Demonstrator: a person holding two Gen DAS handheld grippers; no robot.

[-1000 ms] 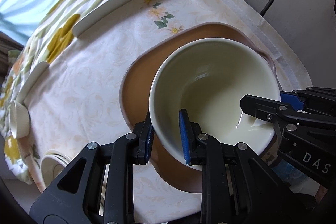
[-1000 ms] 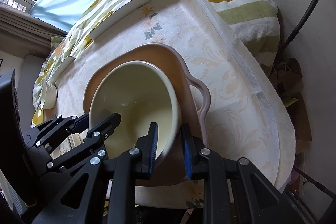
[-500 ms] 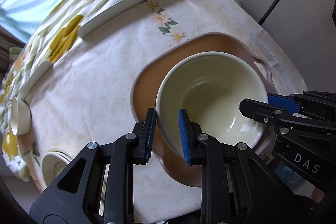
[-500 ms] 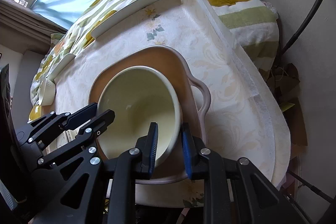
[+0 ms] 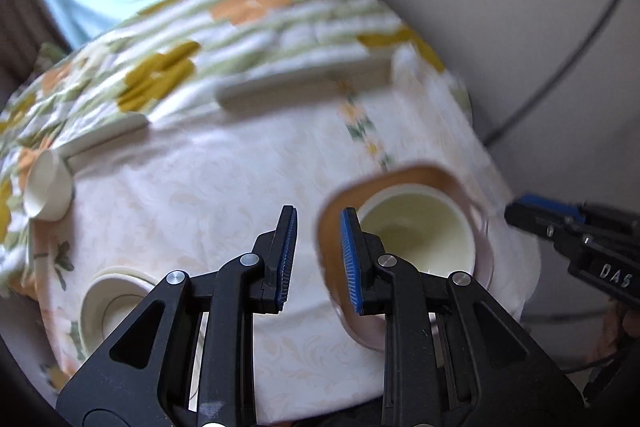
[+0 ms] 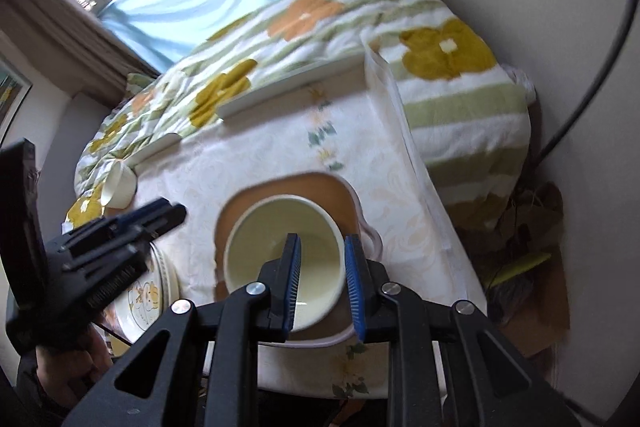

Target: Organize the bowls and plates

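A large cream bowl (image 5: pixel 416 239) (image 6: pixel 280 247) rests in a brown plate with pink handles (image 5: pixel 332 239) (image 6: pixel 328 195) near the table's right front corner. My left gripper (image 5: pixel 316 259) is open and empty, raised above the table to the left of the plate. My right gripper (image 6: pixel 320 279) is open and empty, raised above the bowl's near rim. A small white cup (image 5: pixel 46 187) (image 6: pixel 118 187) lies on its side at the far left. A stack of cream plates (image 5: pixel 108 307) (image 6: pixel 156 291) sits at the front left.
The table has a white floral cloth (image 5: pixel 200 207) with white edge rails (image 5: pixel 304 85). A flowered blanket (image 6: pixel 440 67) lies behind it. A wall and a black cable (image 5: pixel 560 67) are at the right. Floor clutter (image 6: pixel 528 247) lies right of the table.
Both grippers have let go of the cream bowl's rim, opened and pulled back and up. The bowl now rests in the brown plate. The left view has swung left.
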